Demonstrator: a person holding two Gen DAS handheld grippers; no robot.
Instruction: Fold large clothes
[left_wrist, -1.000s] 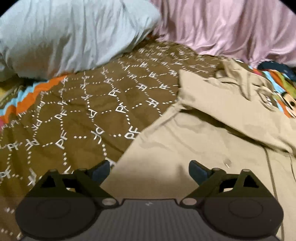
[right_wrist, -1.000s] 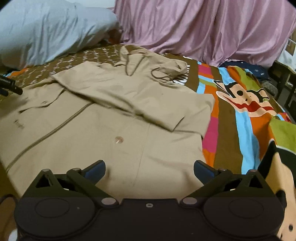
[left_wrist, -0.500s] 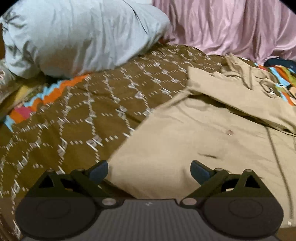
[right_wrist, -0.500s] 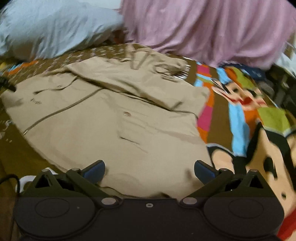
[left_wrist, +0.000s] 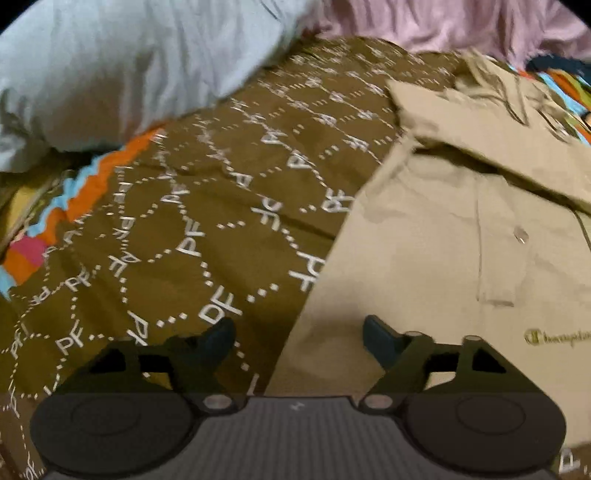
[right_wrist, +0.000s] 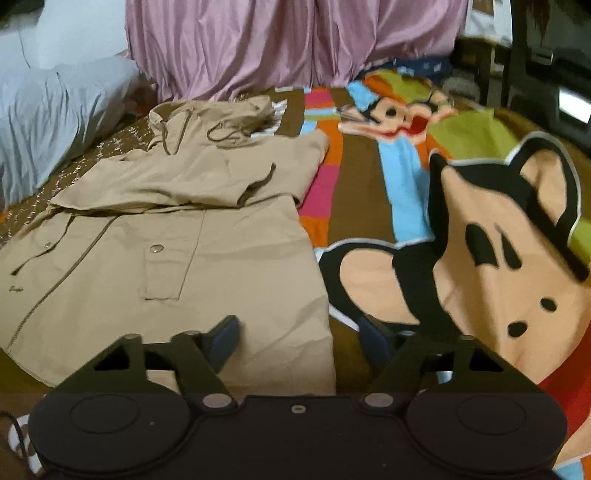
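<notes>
**Both tongs closing at the coat's bottom corners**

Left gripper and right gripper have just been closing; my pads haven't clamped yet, each straddling a hem corner of the tan coat lying on the bedspread.

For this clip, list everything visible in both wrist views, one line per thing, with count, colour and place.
jacket: one, beige, hooded, spread flat on the bed with sleeves folded across the chest.
bedspread: one, brown with white lettering, striped and cartoon-printed on the other side, under the jacket.
pillow: one, pale blue, at the head of the bed.
curtain: one, pink, behind the bed.
dark cloth: one, navy, at the far edge; too blurred to identify.
left hand-held gripper: one, black with blue pads, jaws just closing, astride the jacket's hem corner, not yet pinching.
right hand-held gripper: one, black with blue pads, jaws just closing, astride the opposite hem corner, not yet pinching.
</notes>
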